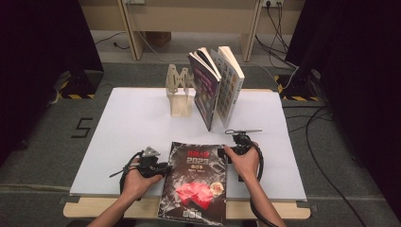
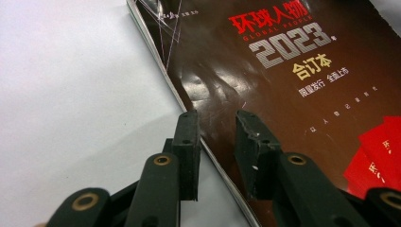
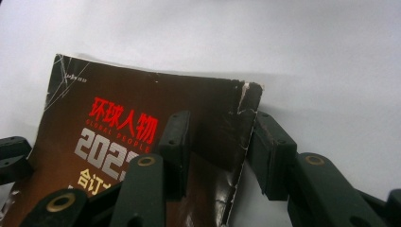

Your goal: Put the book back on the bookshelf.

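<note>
Dark mag [image 1: 195, 182], "2023" on cover, lies flat at near edge of white table [image 1: 127, 142], between the two hands, bottom end sticking out past the table's near edge. Cover is glossy brown-black w/ red shapes low down.

Left gripper [image 1: 163, 168] sits at the mag's left edge, about mid-height. In the left gripper view [image 2: 217, 125] its jaws straddle that edge: one over white table, other over the cover. Gap between them, pads not clearly pressing; can't tell if edge is pinched. Looks part-open.

Right gripper [image 1: 226, 152] is at the mag's top right corner. In the right gripper view [image 3: 215, 130] one jaw is over the cover, other just outside the worn, creased corner, w/ corner between them. Not clamped as far as visible; jaws apart.

Further back, centre: two books [image 1: 218, 85] upright, leaning together. Just left of them a light wooden stand [image 1: 179, 92]. Cables [image 1: 283, 33] on floor beyond, right.
</note>
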Demonstrator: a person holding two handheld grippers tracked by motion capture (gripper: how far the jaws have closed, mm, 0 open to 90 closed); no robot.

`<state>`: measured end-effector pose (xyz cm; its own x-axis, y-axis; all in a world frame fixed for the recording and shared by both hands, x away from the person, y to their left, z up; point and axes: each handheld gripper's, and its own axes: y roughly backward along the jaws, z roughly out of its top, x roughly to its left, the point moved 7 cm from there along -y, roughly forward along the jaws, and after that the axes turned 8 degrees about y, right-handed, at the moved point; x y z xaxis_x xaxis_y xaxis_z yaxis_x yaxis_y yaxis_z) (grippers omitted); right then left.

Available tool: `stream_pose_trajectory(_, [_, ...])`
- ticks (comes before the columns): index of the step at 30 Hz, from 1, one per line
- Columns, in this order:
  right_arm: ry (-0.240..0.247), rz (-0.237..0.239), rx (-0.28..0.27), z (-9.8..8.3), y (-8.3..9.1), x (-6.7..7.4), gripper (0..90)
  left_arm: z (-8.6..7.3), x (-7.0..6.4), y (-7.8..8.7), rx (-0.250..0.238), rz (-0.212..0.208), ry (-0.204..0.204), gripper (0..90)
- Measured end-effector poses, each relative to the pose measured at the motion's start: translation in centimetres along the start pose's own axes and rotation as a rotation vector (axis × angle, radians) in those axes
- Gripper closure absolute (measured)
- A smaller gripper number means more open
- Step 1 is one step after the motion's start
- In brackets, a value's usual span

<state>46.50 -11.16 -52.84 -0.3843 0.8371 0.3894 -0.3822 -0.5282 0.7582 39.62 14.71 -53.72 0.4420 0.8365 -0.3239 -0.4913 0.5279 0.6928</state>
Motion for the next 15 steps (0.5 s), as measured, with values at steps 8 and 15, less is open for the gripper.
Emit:
stream_pose_trajectory(8, [-0.011,0.02,-0.006,-0.4,0.1,0.2,61.3,0.0,0.0,0.0,0.001,0.003,0.0,70.3])
stream_pose_trajectory(15, [0.008,0.038,0.015,-0.7,-0.1,1.0,68.6,-0.1,0.0,0.1,-0.001,0.002,0.0,70.3])
